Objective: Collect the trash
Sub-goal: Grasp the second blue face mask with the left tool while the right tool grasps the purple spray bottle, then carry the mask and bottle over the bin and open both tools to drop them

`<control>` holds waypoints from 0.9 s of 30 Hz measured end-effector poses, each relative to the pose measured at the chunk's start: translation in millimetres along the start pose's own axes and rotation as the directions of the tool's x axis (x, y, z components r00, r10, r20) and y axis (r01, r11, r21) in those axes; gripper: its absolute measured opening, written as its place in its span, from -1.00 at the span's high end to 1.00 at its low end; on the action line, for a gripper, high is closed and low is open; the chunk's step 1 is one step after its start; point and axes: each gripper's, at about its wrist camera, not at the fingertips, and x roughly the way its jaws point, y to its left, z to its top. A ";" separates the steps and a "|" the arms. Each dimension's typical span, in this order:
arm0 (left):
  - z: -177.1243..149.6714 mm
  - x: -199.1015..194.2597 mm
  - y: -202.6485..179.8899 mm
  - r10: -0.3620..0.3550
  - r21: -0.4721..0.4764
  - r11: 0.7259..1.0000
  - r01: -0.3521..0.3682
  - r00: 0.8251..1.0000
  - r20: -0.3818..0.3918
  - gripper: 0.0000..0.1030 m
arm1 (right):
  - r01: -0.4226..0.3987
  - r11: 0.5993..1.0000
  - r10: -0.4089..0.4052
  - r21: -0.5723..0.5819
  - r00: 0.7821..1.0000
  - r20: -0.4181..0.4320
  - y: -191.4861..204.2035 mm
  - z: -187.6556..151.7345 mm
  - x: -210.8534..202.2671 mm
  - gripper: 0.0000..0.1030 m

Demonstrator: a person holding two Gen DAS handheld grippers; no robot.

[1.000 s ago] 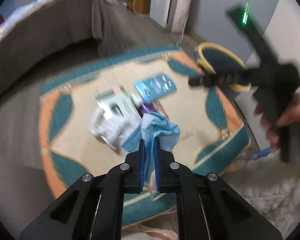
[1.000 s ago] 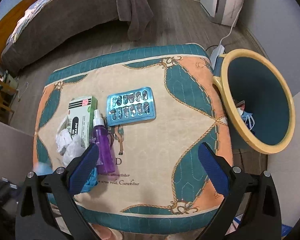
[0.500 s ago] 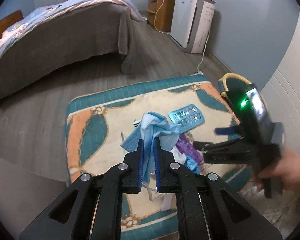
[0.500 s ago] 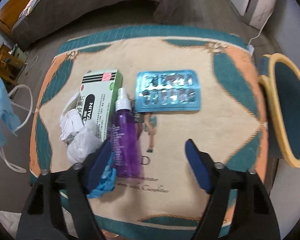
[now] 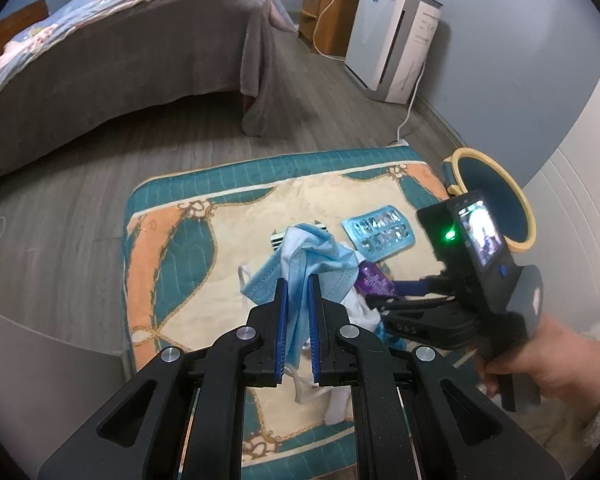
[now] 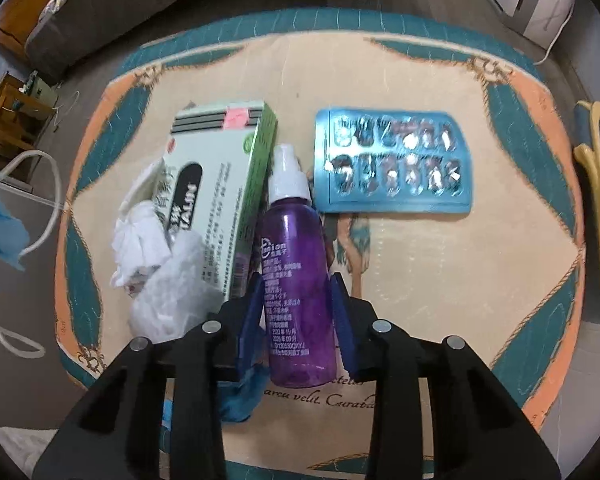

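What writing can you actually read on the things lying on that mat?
"TALIN": large white letters in a black oval on the green and white box; the characters beside them are too blurred.
"sion": end of a logo on the purple spray bottle; its fine print is too small.
"velit. Cura": script printed on the mat, near its front edge, partly hidden.
Blue blister pack: no readable text.

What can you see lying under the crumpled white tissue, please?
The crumpled white tissue rests partly on the green medicine box, covering its left side. Anything else beneath it is hidden.
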 end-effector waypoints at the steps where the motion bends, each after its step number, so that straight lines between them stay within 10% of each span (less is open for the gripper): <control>1: 0.3 0.2 0.0 0.001 -0.001 1.000 -0.001 1.000 0.000 0.81 | -0.004 1.000 0.004 0.003 1.000 0.010 -0.1 0.3 -3.7 0.36; 20: 12.4 3.4 -19.3 0.006 0.025 1.000 -0.006 1.000 0.005 0.81 | -0.151 0.987 0.138 0.061 0.975 0.177 -32.2 16.6 -93.9 0.38; 27: 31.9 8.1 -42.4 -0.003 0.040 0.999 0.002 1.000 0.030 0.81 | -0.071 0.997 0.070 -0.009 0.957 0.282 -55.4 32.1 -154.6 0.38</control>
